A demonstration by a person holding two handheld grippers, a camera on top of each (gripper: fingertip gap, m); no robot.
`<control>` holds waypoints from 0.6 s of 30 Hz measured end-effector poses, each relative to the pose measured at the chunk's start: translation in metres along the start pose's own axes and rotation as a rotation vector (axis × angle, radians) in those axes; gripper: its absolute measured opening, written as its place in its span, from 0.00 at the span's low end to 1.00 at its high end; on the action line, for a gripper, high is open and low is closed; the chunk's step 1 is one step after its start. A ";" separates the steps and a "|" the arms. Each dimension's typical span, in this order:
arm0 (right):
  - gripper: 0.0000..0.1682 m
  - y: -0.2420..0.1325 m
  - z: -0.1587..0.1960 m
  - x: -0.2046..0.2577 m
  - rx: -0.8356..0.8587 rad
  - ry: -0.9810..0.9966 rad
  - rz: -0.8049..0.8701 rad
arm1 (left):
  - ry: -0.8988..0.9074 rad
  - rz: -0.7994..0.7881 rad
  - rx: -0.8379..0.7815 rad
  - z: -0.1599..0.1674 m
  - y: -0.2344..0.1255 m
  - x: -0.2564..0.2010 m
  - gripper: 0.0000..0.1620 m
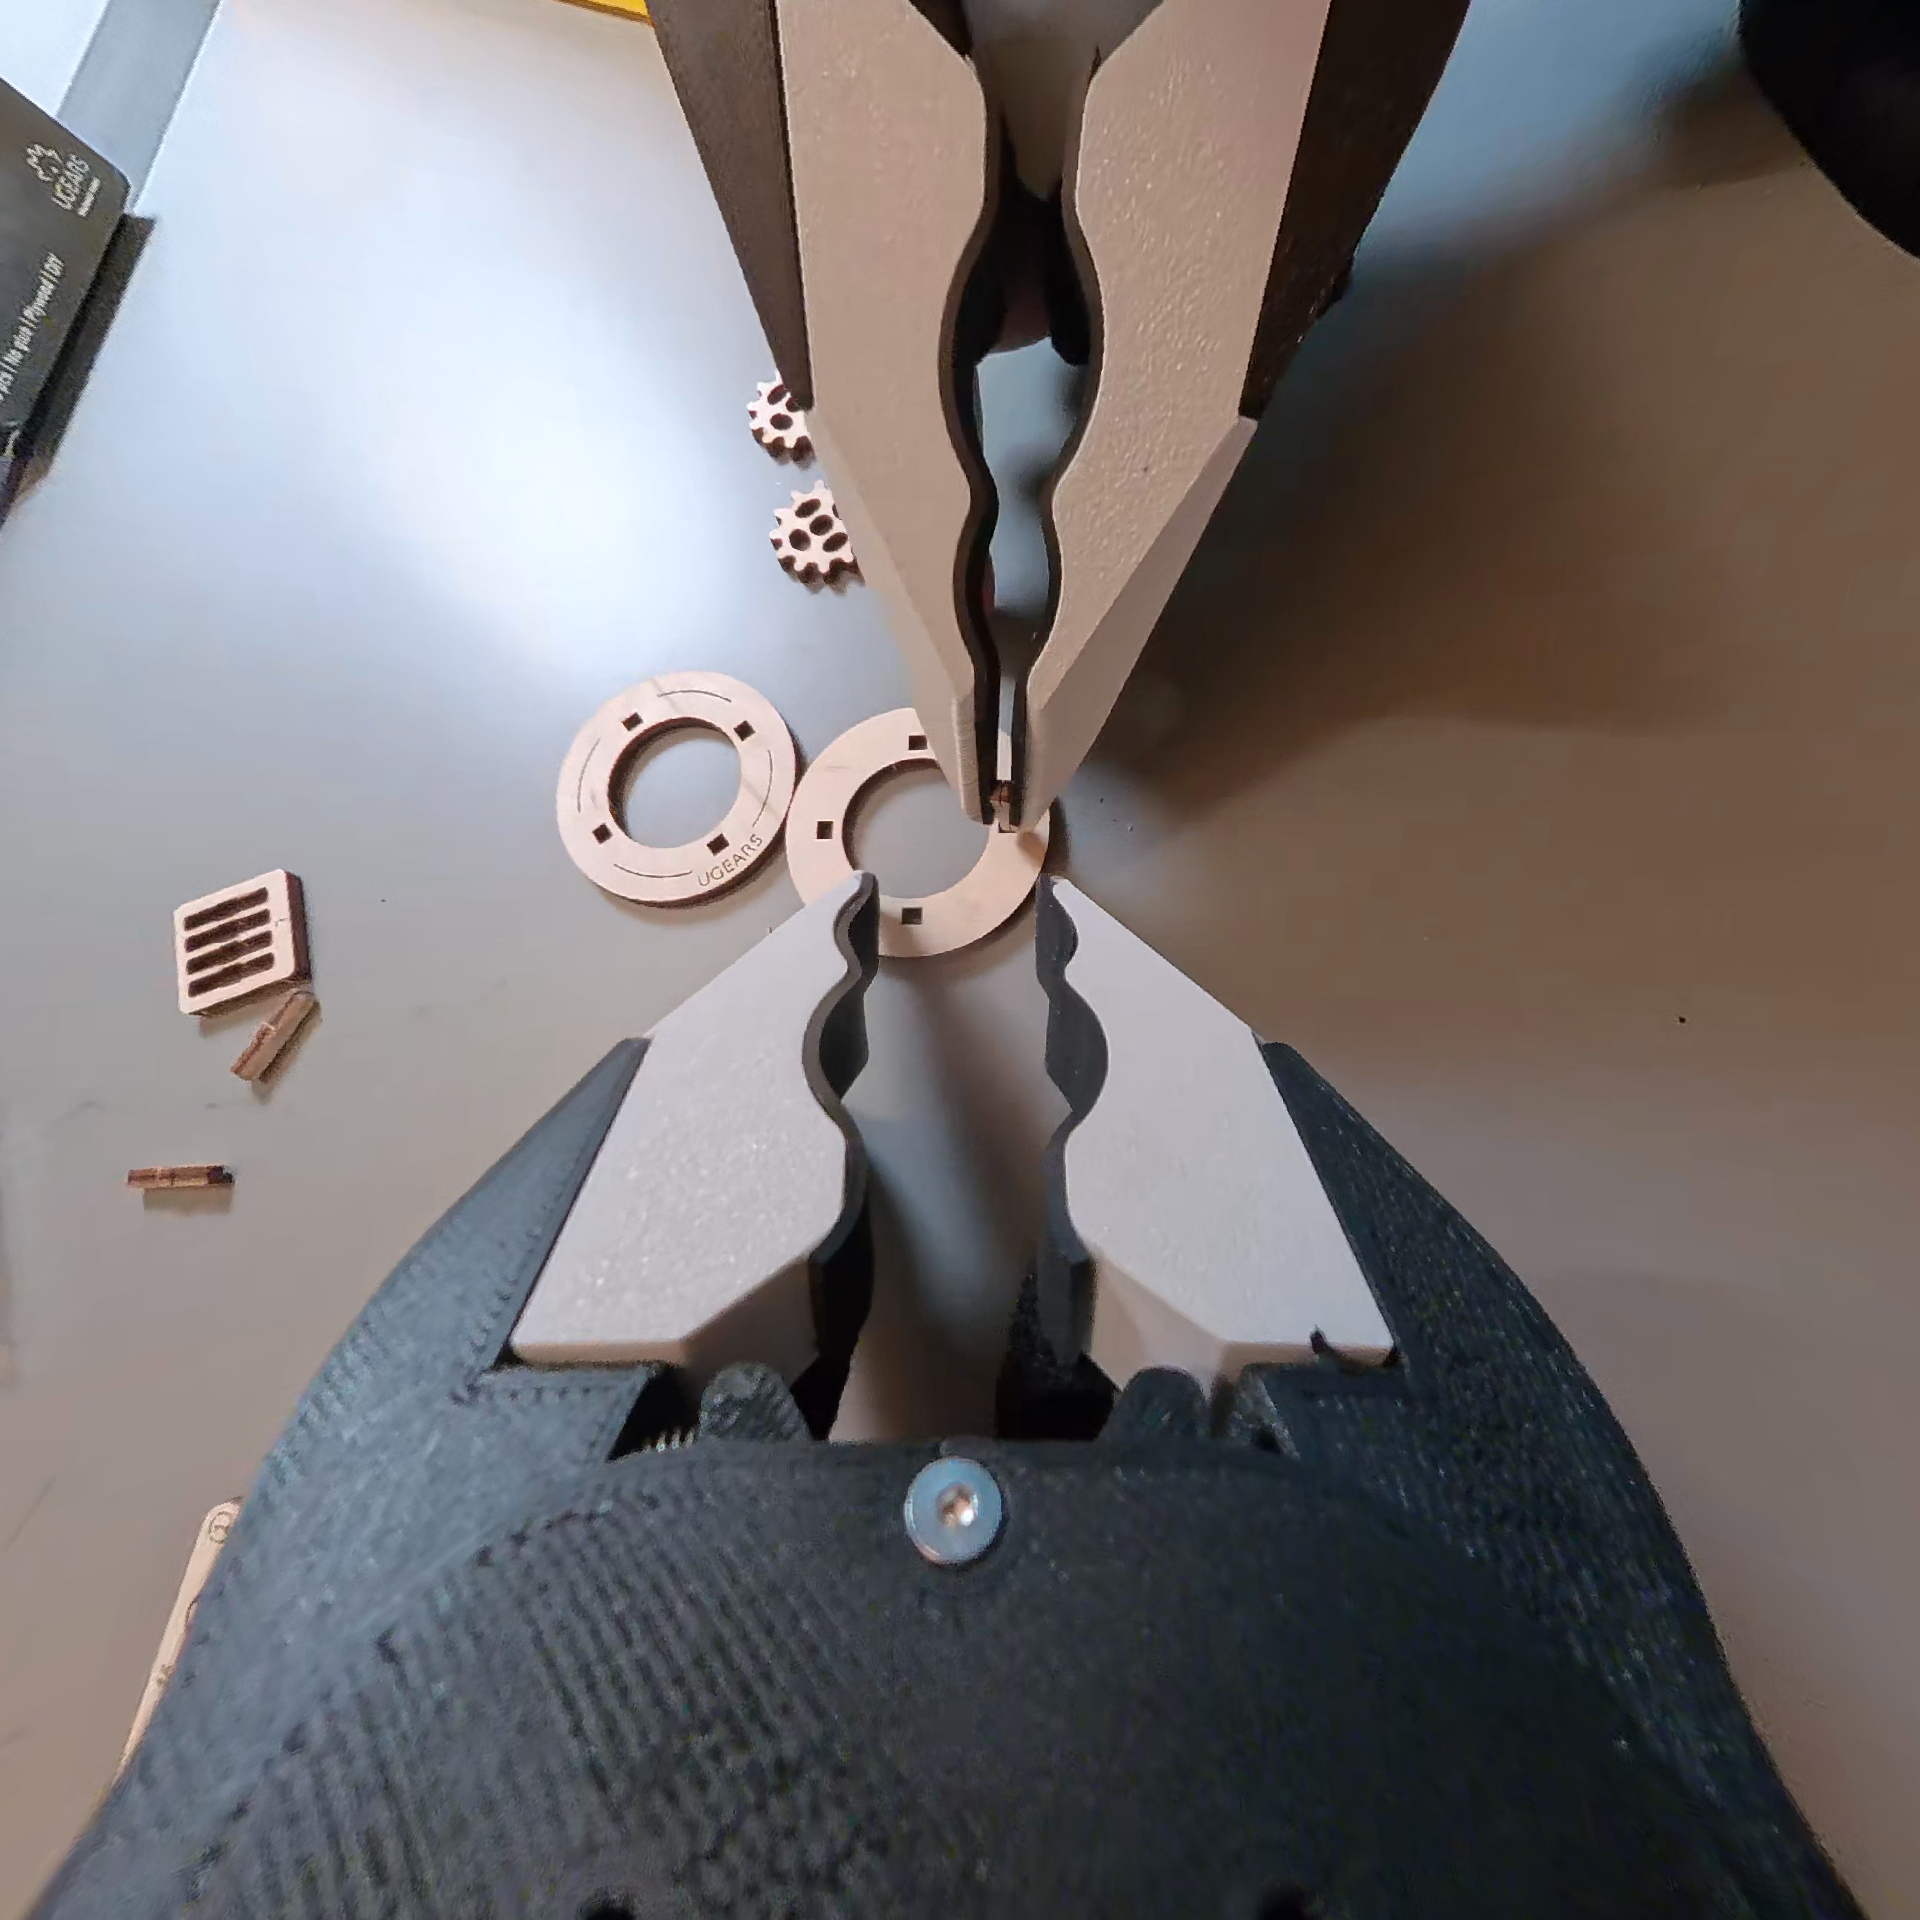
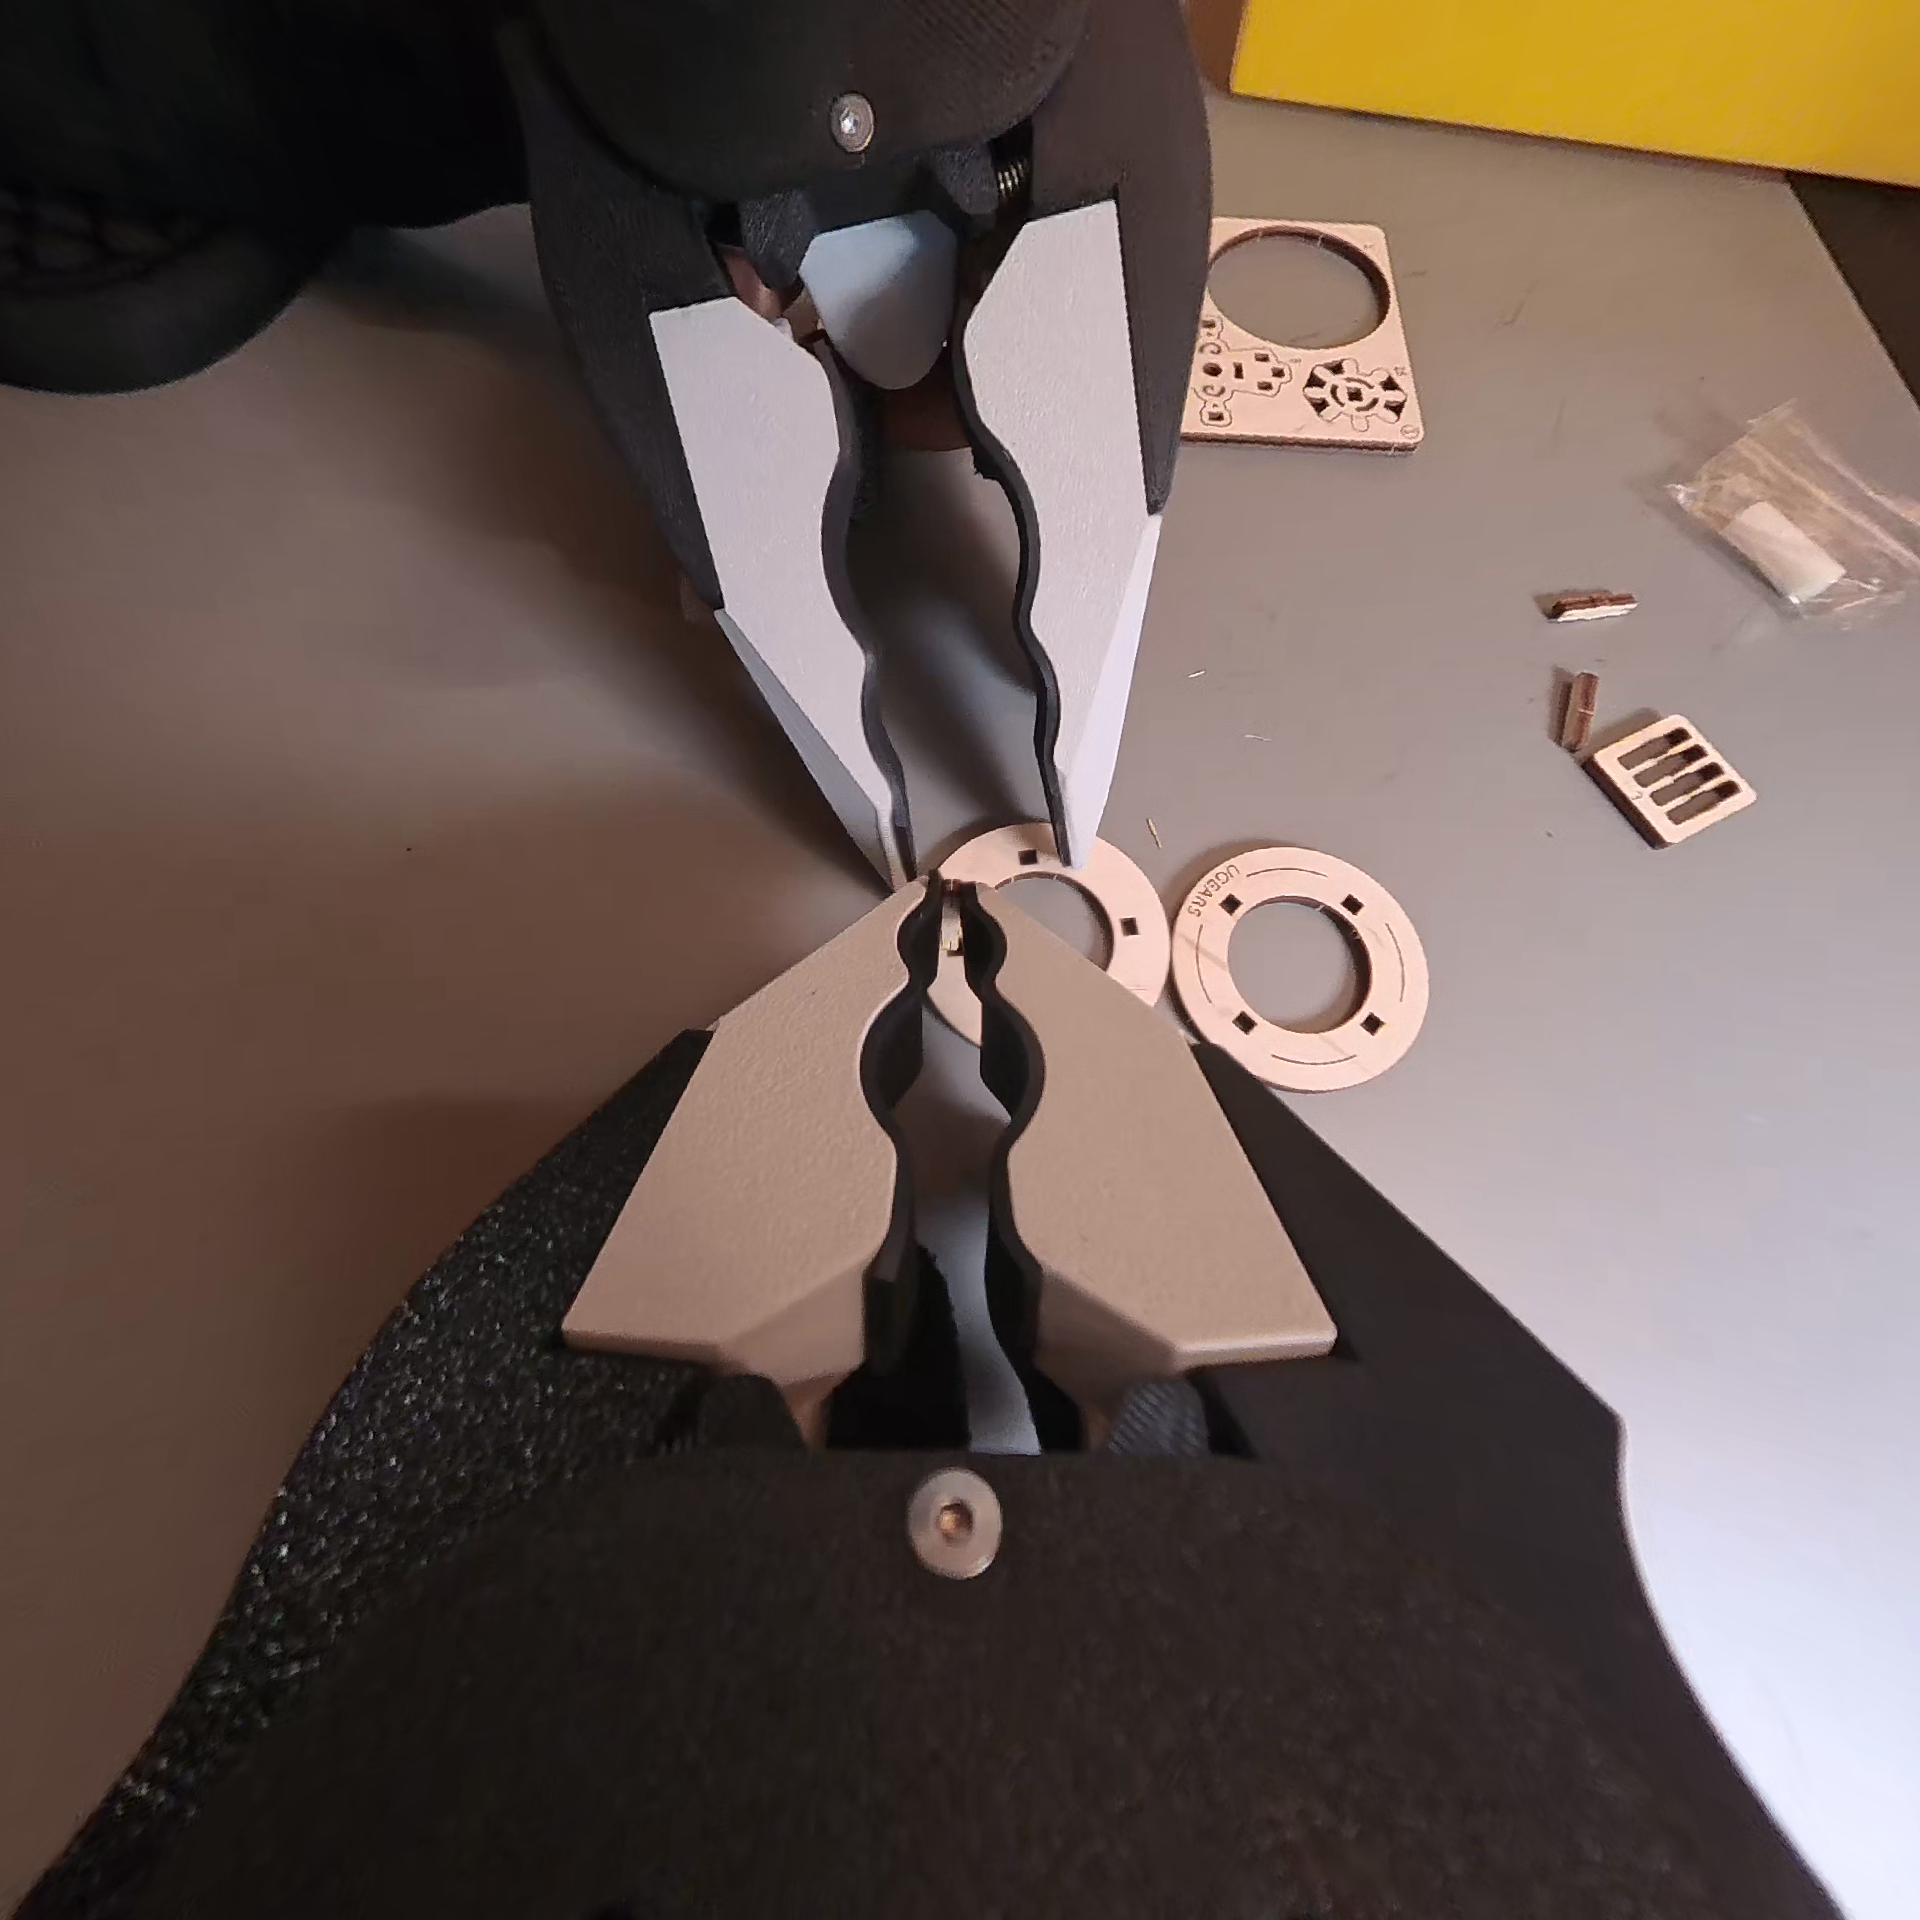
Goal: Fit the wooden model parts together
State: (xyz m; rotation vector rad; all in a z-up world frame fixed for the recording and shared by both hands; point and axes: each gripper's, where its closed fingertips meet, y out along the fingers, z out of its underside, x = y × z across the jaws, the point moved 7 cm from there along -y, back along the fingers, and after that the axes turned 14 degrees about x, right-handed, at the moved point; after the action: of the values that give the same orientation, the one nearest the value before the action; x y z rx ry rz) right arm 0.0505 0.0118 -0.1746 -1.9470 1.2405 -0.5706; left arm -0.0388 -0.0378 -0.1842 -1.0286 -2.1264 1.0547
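Note:
A plain wooden ring [image 1: 842, 774] with small square slots lies flat on the grey table. My right gripper [image 1: 1003, 816] reaches in from the far side, shut on a small wooden peg [image 1: 1003, 805] held upright at the ring's far rim. In the right wrist view the peg [image 2: 951, 928] sits between the tips of my right gripper [image 2: 948, 888], over the ring [image 2: 1132, 883]. My left gripper [image 1: 954, 886] is open and empty, its tips at the ring's near side; it also shows in the right wrist view [image 2: 992, 852]. A second, engraved ring [image 1: 592, 800] [image 2: 1392, 987] lies beside the first.
Two small gears [image 1: 816, 535] lie behind the rings. A slotted wooden grille [image 1: 241, 940] [image 2: 1671, 790] and loose pegs [image 1: 272, 1034] [image 2: 1584, 606] lie to one side. A cut-out wooden sheet [image 2: 1299, 332], a plastic bag [image 2: 1808, 540], a yellow box [image 2: 1558, 83] and a dark box [image 1: 52, 291] stand farther off. Both grippers' tips are close together, under 4 cm apart. The slotted wooden grille [image 1: 241, 940] is about equally far from each gripper, around 15 cm. The right camera catches it too, in the right wrist view [image 2: 1662, 775].

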 end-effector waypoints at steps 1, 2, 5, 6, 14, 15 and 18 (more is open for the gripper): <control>0.00 0.000 0.000 -0.001 -0.005 -0.002 0.005 | -0.001 0.002 0.000 0.000 0.000 0.000 0.19; 0.00 -0.001 -0.001 -0.001 -0.006 -0.004 0.005 | -0.002 0.004 -0.002 0.000 0.000 0.000 0.20; 0.01 0.001 0.001 -0.002 0.017 -0.016 0.012 | -0.009 0.008 -0.007 -0.001 0.001 0.001 0.22; 0.00 0.001 0.001 -0.002 0.015 -0.019 0.010 | -0.009 0.011 -0.008 -0.001 0.001 0.001 0.23; 0.00 0.001 0.001 0.000 0.005 -0.031 -0.007 | -0.007 0.026 -0.016 -0.001 0.002 0.001 0.21; 0.00 0.001 0.002 0.000 0.003 -0.032 -0.008 | -0.006 0.027 -0.017 -0.001 0.002 0.001 0.21; 0.00 0.002 0.001 0.001 -0.010 -0.037 -0.026 | -0.001 0.026 -0.018 -0.001 0.002 0.001 0.20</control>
State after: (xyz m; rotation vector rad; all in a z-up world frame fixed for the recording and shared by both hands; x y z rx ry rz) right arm 0.0507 0.0108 -0.1770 -1.9760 1.1996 -0.5400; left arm -0.0378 -0.0362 -0.1850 -1.0676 -2.1328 1.0502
